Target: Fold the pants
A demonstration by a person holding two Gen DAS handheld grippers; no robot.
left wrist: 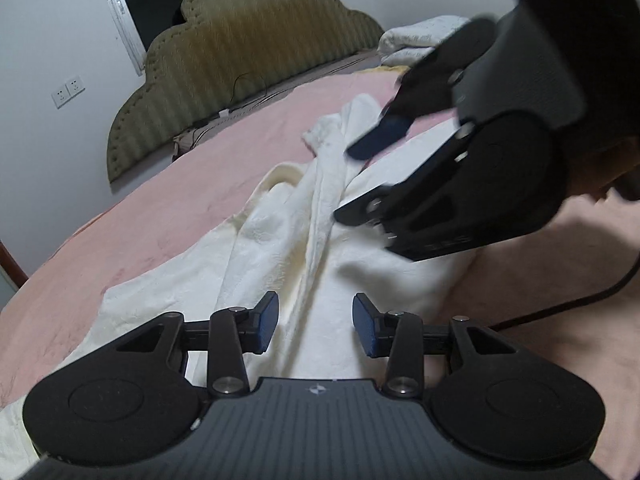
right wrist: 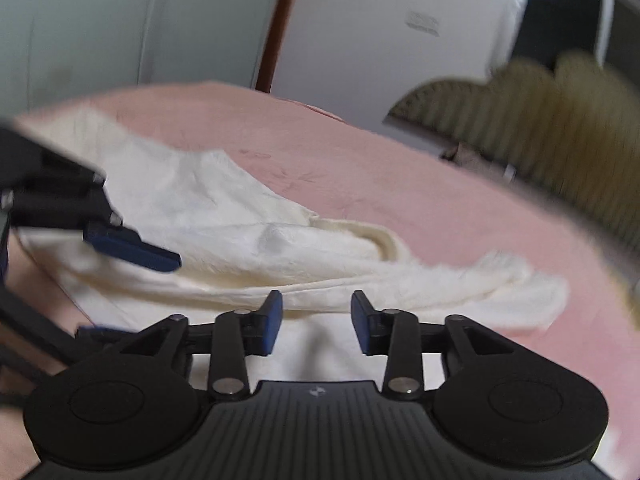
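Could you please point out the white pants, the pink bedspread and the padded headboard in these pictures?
white pants [left wrist: 280, 240], left wrist view, on the rumpled middle of the fabric.
pink bedspread [left wrist: 192, 184], left wrist view, on a bare stretch.
padded headboard [left wrist: 248, 52], left wrist view, on its ribbed front.

Each camera sits just behind its own gripper's fingers, looking forward and slightly down at close range. The left wrist view faces along the white pants [left wrist: 304, 240] toward the padded headboard [left wrist: 240, 64]; the right wrist view crosses them sideways. Both share the pants, pink bed cover [right wrist: 360, 168] and headboard.
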